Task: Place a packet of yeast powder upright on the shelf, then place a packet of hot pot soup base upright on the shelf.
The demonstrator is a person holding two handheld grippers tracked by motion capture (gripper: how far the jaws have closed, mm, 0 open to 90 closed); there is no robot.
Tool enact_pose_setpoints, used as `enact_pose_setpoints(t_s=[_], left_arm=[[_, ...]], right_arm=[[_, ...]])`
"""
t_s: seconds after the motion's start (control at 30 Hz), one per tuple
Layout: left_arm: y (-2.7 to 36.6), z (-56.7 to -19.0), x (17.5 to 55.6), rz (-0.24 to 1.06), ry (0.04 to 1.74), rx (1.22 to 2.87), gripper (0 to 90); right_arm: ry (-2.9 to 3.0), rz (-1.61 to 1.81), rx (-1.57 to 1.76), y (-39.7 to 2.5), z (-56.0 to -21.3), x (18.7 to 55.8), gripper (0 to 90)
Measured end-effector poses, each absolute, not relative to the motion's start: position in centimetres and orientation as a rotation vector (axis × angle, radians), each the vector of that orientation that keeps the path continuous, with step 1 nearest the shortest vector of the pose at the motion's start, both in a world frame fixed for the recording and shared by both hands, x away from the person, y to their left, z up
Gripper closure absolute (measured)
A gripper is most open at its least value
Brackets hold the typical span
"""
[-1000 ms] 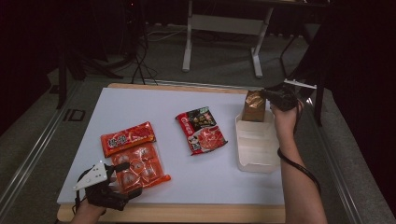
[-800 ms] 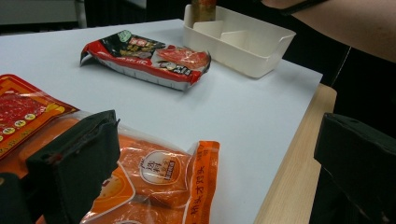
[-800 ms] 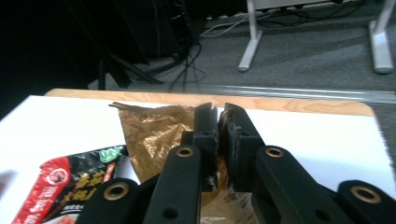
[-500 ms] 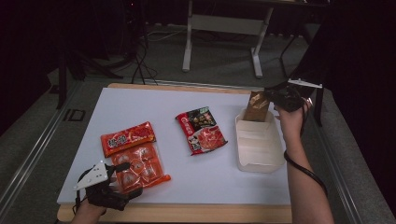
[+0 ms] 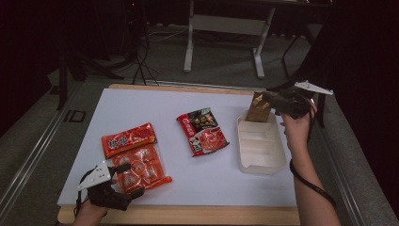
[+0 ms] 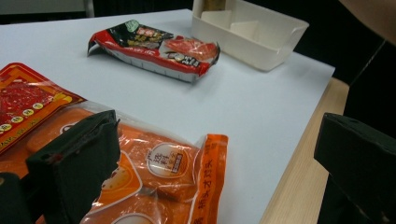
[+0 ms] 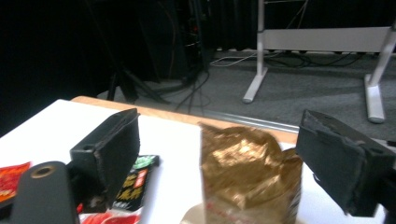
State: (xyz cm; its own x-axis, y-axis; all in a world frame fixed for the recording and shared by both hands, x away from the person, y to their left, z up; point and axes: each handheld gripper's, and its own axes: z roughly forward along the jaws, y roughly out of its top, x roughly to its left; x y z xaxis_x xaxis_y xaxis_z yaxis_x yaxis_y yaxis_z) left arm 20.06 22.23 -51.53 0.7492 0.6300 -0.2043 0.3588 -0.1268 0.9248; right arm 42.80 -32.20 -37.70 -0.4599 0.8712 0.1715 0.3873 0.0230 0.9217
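right gripper (image 5: 275,100) at the far right of the table, jaws spread wide, gold foil pouch (image 7: 250,175) between them but not touched; pouch stands upright in the far end of the white divided tray (image 5: 261,160). left gripper (image 5: 123,181) low at the near left edge, jaws wide apart, over the corner of the orange snack pack (image 6: 163,177). red-black packet (image 5: 203,132) lies mid-table

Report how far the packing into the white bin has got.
Done: the gold packet stands upright in the white bin's far end. In hand: the right gripper is open beside it. Left: three snack packs on the table, with the left gripper open over the orange pack.
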Motion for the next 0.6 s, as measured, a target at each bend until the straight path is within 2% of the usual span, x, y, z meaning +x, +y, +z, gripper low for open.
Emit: enact_pose_setpoints(t_s=[0.6], left_arm=[[22.1, -50.7, 20.7, 0.193, 0.845, 1.802, 0.4]], right_arm=[[1.992, 1.56, 1.066, -29.2, -38.9, 33.2, 13.8]])
